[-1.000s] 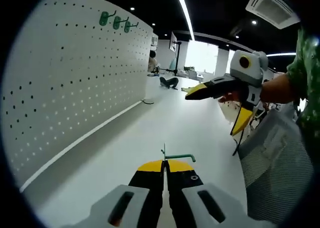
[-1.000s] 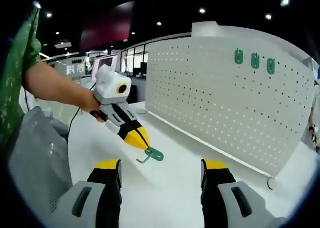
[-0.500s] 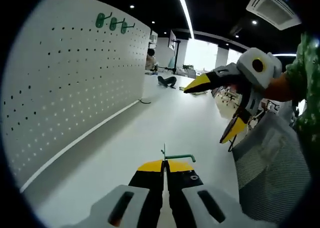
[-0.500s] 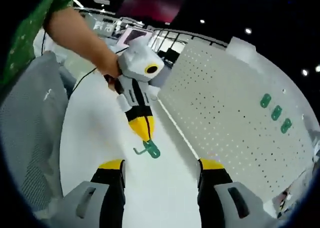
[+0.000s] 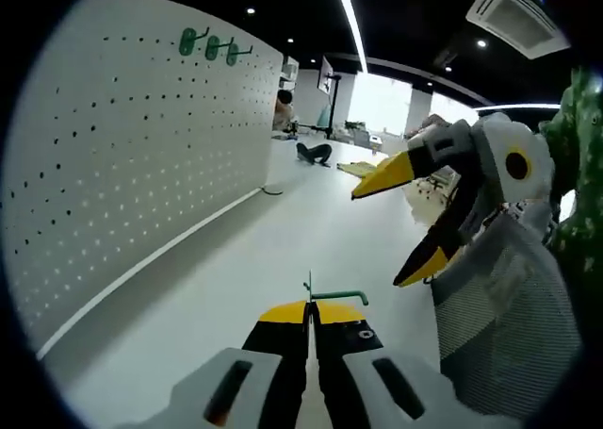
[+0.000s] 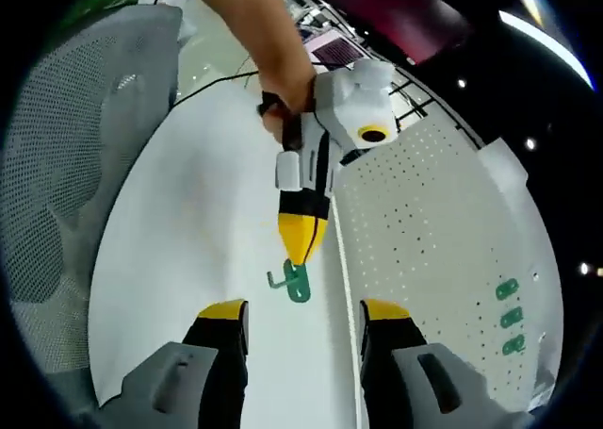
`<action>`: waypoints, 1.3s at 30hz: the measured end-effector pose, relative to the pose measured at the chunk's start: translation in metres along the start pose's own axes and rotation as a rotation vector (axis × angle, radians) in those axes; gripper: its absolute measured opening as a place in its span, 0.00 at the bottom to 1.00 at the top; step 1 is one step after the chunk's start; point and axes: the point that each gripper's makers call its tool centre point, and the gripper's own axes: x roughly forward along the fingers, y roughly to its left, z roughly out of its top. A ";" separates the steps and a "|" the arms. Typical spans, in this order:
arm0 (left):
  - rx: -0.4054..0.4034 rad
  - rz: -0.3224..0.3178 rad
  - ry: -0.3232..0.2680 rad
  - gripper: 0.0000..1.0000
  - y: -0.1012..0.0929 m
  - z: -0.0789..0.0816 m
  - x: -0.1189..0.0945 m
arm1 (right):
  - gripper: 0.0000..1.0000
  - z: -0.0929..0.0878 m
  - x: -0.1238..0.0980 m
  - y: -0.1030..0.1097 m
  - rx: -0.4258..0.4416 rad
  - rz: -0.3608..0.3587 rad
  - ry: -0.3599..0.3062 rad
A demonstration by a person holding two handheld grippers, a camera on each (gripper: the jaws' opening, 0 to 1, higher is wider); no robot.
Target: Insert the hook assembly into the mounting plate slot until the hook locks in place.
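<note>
My left gripper (image 5: 309, 308) is shut on a green hook (image 5: 336, 297), which sticks out to the right of the closed yellow tips above the white table (image 5: 283, 240). The white pegboard mounting plate (image 5: 122, 156) stands to the left, with three green hooks (image 5: 213, 44) hung near its top. My right gripper (image 5: 377, 239) comes in from the right, open and holding nothing. In the right gripper view my own jaws (image 6: 301, 310) stand apart; beyond them a hand holds the left gripper (image 6: 301, 257) with the green hook (image 6: 294, 284) at its tip, beside the pegboard (image 6: 424, 231).
A grey mesh chair (image 5: 509, 316) stands at the table's near side, also the mesh chair (image 6: 57, 165) in the right gripper view. Three hung hooks (image 6: 509, 316) sit on the pegboard's far part. A monitor (image 6: 325, 47) and office furniture lie beyond the table.
The right gripper has swung and rolled, so its view of the table and pegboard has turned. In the left gripper view it has shifted right and lower. The left gripper still holds the hook.
</note>
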 end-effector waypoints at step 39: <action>-0.234 -0.060 -0.017 0.02 -0.020 0.006 -0.004 | 0.19 0.014 0.011 0.005 -0.295 -0.034 0.059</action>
